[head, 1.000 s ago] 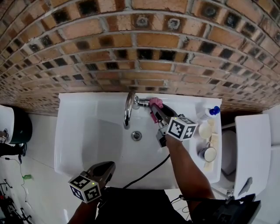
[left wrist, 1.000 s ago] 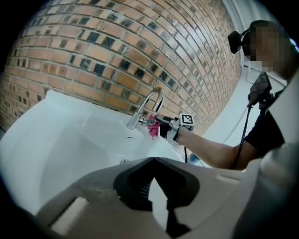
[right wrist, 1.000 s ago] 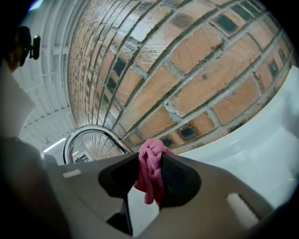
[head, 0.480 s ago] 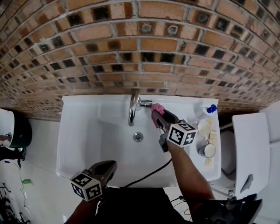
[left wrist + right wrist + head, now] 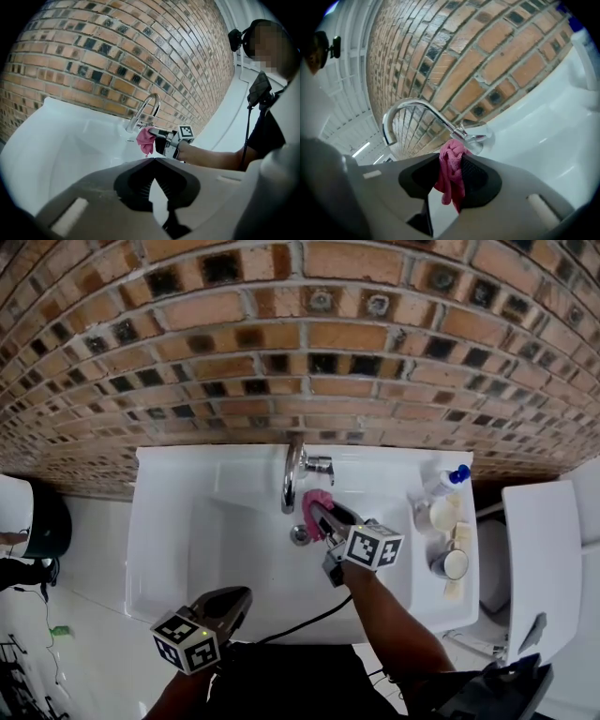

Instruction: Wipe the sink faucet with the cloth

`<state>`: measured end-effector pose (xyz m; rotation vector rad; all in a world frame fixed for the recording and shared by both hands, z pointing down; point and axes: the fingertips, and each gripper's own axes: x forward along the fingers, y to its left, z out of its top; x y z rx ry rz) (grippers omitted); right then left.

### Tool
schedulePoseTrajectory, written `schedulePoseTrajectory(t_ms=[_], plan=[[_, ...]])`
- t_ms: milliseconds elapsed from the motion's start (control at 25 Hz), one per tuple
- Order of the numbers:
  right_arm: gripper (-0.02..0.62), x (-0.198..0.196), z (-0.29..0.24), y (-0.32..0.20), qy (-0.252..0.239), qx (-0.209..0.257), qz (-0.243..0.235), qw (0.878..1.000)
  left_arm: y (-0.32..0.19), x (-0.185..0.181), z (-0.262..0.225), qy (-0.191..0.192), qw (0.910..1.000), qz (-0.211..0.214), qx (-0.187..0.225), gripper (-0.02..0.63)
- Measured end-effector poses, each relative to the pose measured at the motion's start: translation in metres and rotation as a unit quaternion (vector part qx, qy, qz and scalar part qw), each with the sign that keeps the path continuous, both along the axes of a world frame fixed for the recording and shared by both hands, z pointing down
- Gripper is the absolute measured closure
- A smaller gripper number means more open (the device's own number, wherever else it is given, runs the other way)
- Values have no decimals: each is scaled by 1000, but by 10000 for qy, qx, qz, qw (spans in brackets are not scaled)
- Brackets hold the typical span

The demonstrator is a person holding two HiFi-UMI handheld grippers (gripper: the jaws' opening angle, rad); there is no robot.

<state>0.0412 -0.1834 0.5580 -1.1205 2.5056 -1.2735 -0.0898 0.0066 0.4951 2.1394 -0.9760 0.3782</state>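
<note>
A curved chrome faucet (image 5: pixel 290 476) rises from the back rim of the white sink (image 5: pixel 164 521). My right gripper (image 5: pixel 322 515) is shut on a pink cloth (image 5: pixel 315 508), held over the basin just right of the spout and in front of the faucet's handle (image 5: pixel 320 465). In the right gripper view the cloth (image 5: pixel 452 174) hangs bunched between the jaws, just below the faucet (image 5: pixel 417 110) base. I cannot tell whether it touches the metal. My left gripper (image 5: pixel 238 596) hovers at the sink's front edge, shut and empty. From there the faucet (image 5: pixel 146 108) and cloth (image 5: pixel 146 139) show ahead.
The drain (image 5: pixel 298 535) lies under the cloth. A bottle with a blue cap (image 5: pixel 446 481) and two cups (image 5: pixel 447 563) stand on the sink's right ledge. A black cable (image 5: pixel 309 612) crosses the front rim. A brick wall (image 5: pixel 300 343) backs the sink.
My right gripper has carried the cloth from beside the faucet handle down and left, to in front of the spout over the drain. The left gripper has stayed put.
</note>
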Motion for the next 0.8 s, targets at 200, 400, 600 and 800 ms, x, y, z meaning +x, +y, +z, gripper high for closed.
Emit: schedulePoseTrajectory(t_ms=[200,400,600,800], plan=[[468,9,44,-33,-952,-953,1059,9852,2,-11,6,-20,9997,-229,-85,600],[468,9,60,-55,-1497,-1310,1616,9666,5,-25,10,-83,9988,-449,-169,600],[467,5,57,-64,-1818,-1510,1892,9531,8,-29,16,-104,9986,-461,-241,600],[468,2,40,-59,-2106,-1492,1893,9474,6,-27,14,-67,9991,-355,-226,600]])
